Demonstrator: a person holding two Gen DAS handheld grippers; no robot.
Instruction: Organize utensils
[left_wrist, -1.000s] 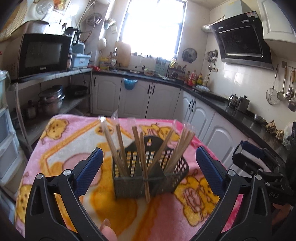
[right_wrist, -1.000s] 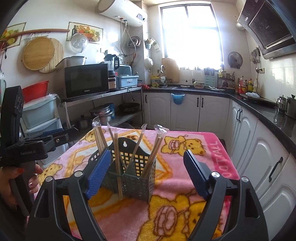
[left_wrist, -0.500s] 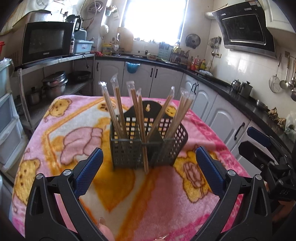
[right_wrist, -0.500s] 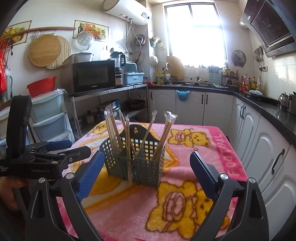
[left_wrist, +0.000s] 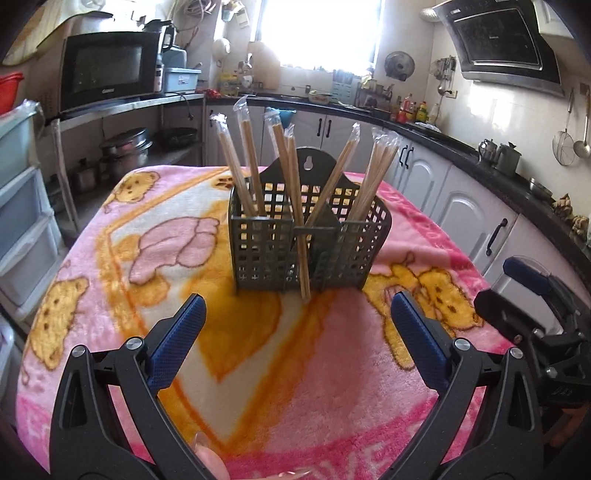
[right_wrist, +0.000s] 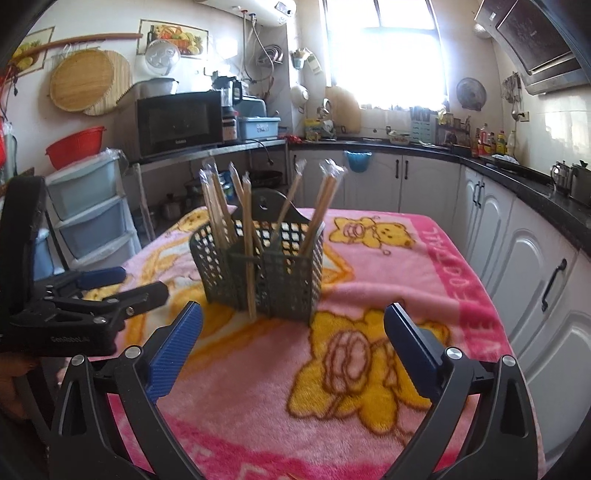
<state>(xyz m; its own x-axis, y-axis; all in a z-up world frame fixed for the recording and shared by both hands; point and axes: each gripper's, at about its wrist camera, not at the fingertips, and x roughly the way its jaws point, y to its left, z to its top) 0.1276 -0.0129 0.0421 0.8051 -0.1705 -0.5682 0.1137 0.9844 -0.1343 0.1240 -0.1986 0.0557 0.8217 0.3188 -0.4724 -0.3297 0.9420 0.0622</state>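
Grey mesh utensil basket (left_wrist: 308, 243) sits upright mid-frame in the left wrist view, on the pink and yellow bear blanket (left_wrist: 155, 258) that covers the table. Wrapped chopsticks (left_wrist: 251, 162) stand in it, leaning in different directions; one wrapped pair (left_wrist: 301, 236) leans against the outside front, tip on the blanket. Same basket (right_wrist: 258, 266) is centre frame in the right wrist view.

Left gripper (left_wrist: 297, 338) low centre, jaws wide, nothing between them, short of the basket. Right gripper (right_wrist: 293, 341) low centre in its own view, jaws wide too, empty, basket beyond the tips. Each gripper shows at the other view's edge.

Microwave (left_wrist: 107, 70) upper left, range hood (left_wrist: 506, 44) upper right, white cabinets (right_wrist: 417, 184) behind.
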